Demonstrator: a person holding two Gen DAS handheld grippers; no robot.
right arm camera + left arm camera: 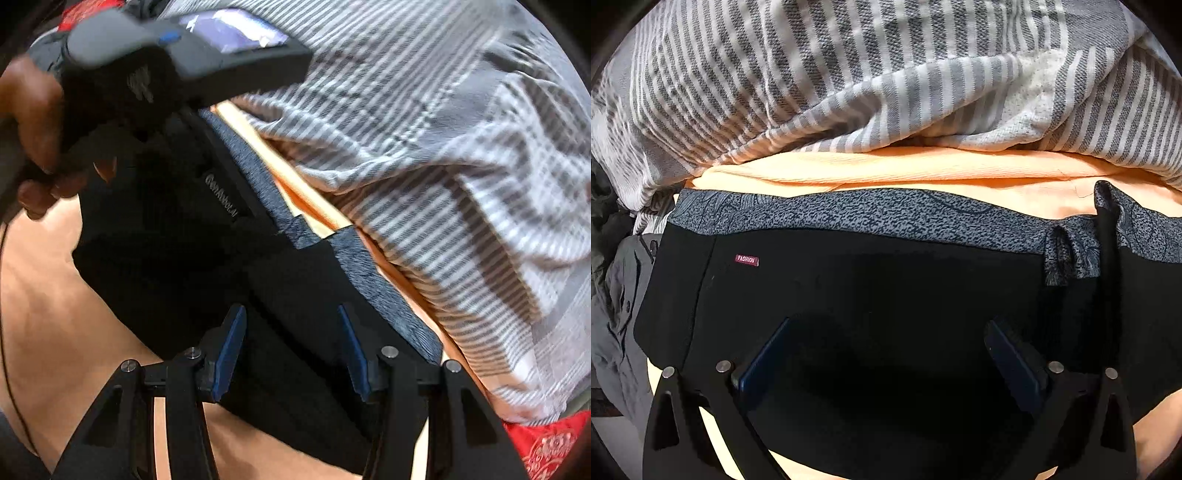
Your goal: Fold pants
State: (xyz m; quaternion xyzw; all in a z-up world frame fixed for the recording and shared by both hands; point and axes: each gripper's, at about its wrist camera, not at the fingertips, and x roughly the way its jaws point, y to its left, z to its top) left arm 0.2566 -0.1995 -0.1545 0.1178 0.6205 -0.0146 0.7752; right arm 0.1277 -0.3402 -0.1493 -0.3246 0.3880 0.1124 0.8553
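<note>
Over black pants (871, 288) on orange sheet (886, 170): left hand-held gripper (886, 354) and right hand-held gripper (291, 350) hover with jaws apart, empty, likely lining up next fold.

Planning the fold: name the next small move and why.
Probably lower the right gripper and pinch the black pants near the grey patterned waistband. Both grippers, including the left gripper, stand open above the fabric, gripping nothing, so no fold can begin.
</note>
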